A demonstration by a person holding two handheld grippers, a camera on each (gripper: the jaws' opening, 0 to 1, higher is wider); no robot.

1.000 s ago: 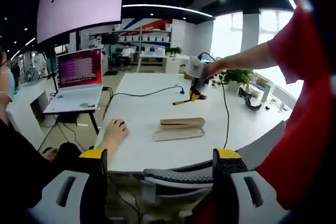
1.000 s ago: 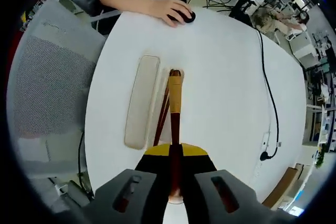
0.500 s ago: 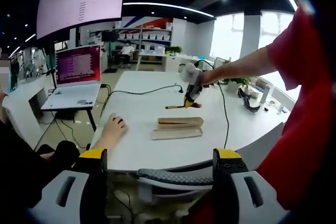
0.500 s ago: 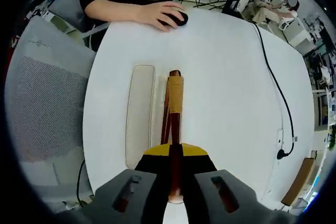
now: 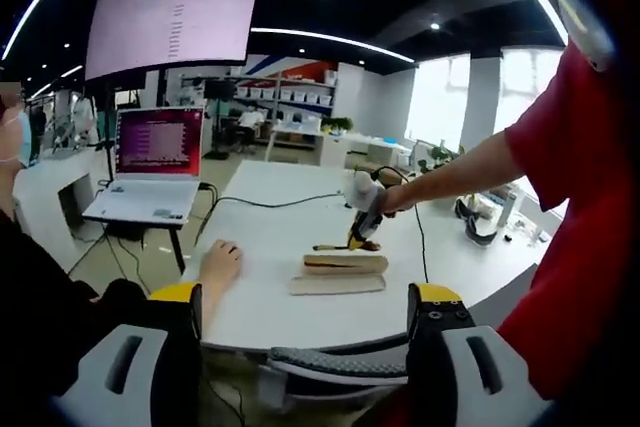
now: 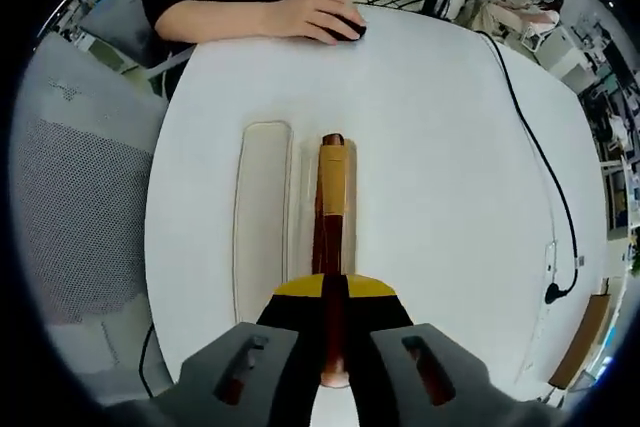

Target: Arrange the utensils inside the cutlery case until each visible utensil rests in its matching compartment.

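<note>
My right claw is clamped on a dark wooden utensil and has come lower in the last second, so the utensil now lines up over the case, just beside its pale lid on the worktop. I judge lowering it into a compartment comes next. My left claw hangs wide and empty, well back. Farther off, a person's hand rests on a mouse.

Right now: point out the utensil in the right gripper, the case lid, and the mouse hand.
wooden utensil (image 6: 331, 197): right gripper view, on its tan handle section.
case lid (image 6: 260, 217): right gripper view, middle of the pale flat lid.
person's hand (image 6: 315, 17): right gripper view, back of the hand on the mouse.
</note>
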